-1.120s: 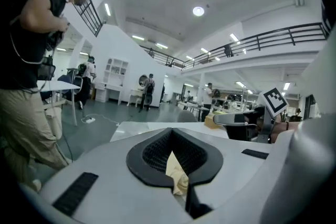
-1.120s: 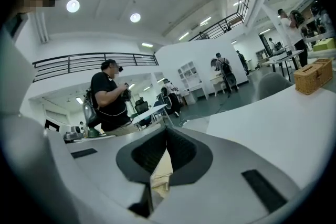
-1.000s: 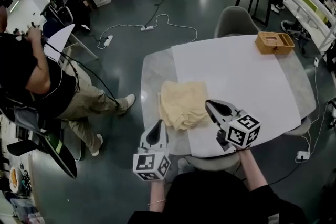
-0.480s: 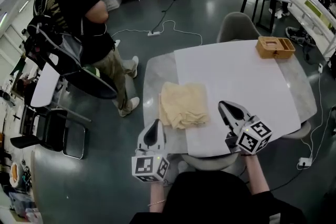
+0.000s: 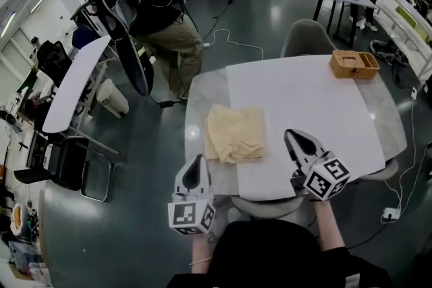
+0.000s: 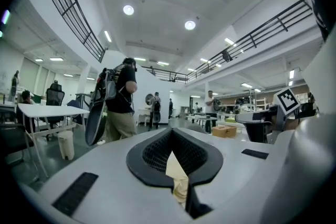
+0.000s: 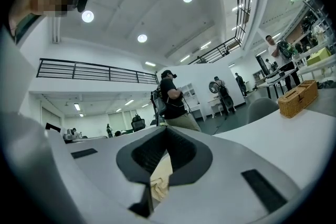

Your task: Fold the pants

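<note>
Print I can make out: black-and-white square markers on the cubes of my left gripper [image 5: 197, 161] and right gripper [image 5: 292, 136], lower centre of the head view. Both pairs of jaws are pressed together, pinching nothing. The pants [image 5: 235, 133] are pale cream and folded into a rough, slightly rumpled rectangle; they lie flat at mid-frame, straddling the left edge of the white sheet [image 5: 304, 104] and the bare grey table [image 5: 198, 94], just above and between the two gripper tips and apart from both.
</note>
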A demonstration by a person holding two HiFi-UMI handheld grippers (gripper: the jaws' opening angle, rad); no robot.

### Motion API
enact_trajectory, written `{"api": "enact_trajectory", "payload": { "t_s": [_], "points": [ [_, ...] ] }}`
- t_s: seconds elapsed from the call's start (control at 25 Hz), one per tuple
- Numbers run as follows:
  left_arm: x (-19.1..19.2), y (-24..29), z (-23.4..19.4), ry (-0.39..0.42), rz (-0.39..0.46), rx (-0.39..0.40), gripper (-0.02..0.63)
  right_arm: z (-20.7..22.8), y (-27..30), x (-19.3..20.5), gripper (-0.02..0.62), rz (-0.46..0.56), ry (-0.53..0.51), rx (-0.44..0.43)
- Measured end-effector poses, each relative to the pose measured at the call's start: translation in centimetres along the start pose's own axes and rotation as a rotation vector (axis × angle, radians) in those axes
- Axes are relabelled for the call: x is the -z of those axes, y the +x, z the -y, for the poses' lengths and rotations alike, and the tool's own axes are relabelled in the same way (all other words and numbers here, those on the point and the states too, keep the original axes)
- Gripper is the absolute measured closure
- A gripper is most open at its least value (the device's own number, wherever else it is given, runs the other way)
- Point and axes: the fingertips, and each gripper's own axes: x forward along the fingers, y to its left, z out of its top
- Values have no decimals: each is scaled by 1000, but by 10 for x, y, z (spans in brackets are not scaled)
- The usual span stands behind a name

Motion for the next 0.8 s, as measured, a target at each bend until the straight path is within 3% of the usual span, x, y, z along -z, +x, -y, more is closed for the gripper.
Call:
{"api": "enact_trajectory", "payload": {
  "t_s": [0.8],
  "points": [
    [8, -6, -6, 26, -43, -32, 598, 8, -8, 0, 581, -7, -26, 38]
  ]
}}
